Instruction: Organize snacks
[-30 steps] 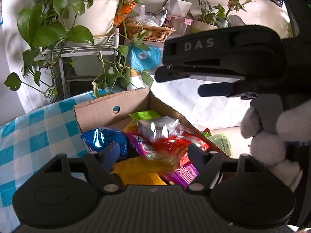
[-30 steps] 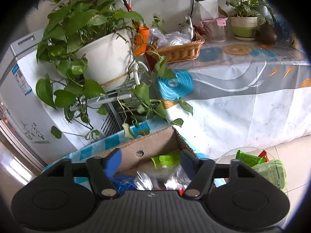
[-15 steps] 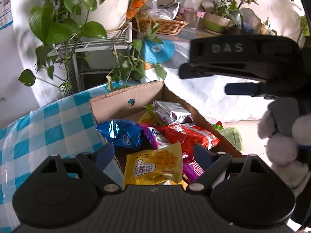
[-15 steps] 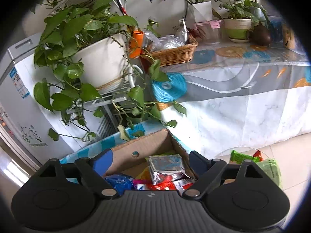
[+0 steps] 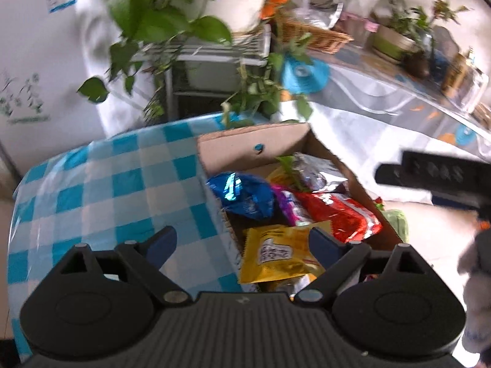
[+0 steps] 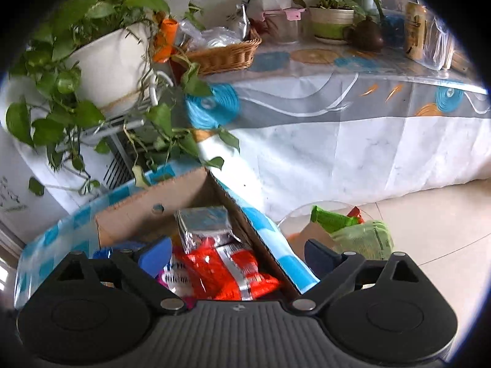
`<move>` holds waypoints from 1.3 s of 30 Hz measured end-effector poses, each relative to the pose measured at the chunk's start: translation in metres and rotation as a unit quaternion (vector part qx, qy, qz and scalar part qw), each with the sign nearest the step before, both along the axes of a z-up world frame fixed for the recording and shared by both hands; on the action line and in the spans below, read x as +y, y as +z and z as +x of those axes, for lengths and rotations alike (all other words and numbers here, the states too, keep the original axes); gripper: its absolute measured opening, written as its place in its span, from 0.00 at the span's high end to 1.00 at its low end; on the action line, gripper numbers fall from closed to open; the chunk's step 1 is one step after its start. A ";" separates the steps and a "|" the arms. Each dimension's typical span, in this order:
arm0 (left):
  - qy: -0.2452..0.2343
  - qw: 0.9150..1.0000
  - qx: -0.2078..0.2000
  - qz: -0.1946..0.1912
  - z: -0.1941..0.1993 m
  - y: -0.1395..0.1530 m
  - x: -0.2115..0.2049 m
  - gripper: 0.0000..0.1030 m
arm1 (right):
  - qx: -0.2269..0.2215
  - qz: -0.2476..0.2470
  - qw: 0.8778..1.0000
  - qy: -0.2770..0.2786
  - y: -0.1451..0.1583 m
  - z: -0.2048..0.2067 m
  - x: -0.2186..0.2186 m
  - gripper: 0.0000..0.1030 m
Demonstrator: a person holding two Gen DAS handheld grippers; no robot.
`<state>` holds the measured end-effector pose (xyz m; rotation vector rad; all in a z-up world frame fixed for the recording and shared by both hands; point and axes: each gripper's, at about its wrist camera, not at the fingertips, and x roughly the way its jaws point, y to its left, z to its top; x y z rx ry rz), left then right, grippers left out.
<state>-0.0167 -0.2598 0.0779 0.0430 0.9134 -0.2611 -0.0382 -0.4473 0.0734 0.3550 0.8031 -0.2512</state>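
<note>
A cardboard box [image 5: 251, 141] stands on a blue checked tablecloth [image 5: 101, 190] and holds several snack packets: a yellow one [image 5: 280, 254], a blue foil one [image 5: 242, 194], a red one [image 5: 337, 214] and a silver one [image 5: 316, 170]. My left gripper [image 5: 242, 243] is open and empty above the box's near left corner. My right gripper [image 6: 236, 253] is open and empty above the box [image 6: 135, 217], over the red packets [image 6: 227, 268] and the silver packet [image 6: 204, 225]. The right gripper's body shows in the left wrist view at the right edge.
A clear container [image 6: 346, 230] with green and red snack bags stands on the tiled floor right of the box. Potted plants [image 6: 101, 46] on a wire rack hang over the box's far side. A long covered table [image 6: 337, 116] carries a wicker basket [image 6: 224, 52] and pots.
My left gripper pulled back and to the left, leaving the yellow packet lying in the box. My right gripper moved right and down over the box. Both sets of jaws opened wider.
</note>
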 end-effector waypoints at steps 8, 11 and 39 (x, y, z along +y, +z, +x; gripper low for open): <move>0.022 1.000 0.017 0.000 0.006 0.000 0.001 0.06 | 0.025 -0.016 0.999 0.023 -0.002 -0.010 0.012 0.04; 0.021 1.000 0.012 0.020 0.006 -0.001 -0.003 0.06 | 0.030 -0.020 0.999 0.019 -0.002 -0.014 0.013 0.03; 0.035 0.994 0.006 0.101 0.018 -0.007 -0.022 0.05 | 0.075 -0.086 0.992 0.055 -0.010 -0.009 0.021 0.01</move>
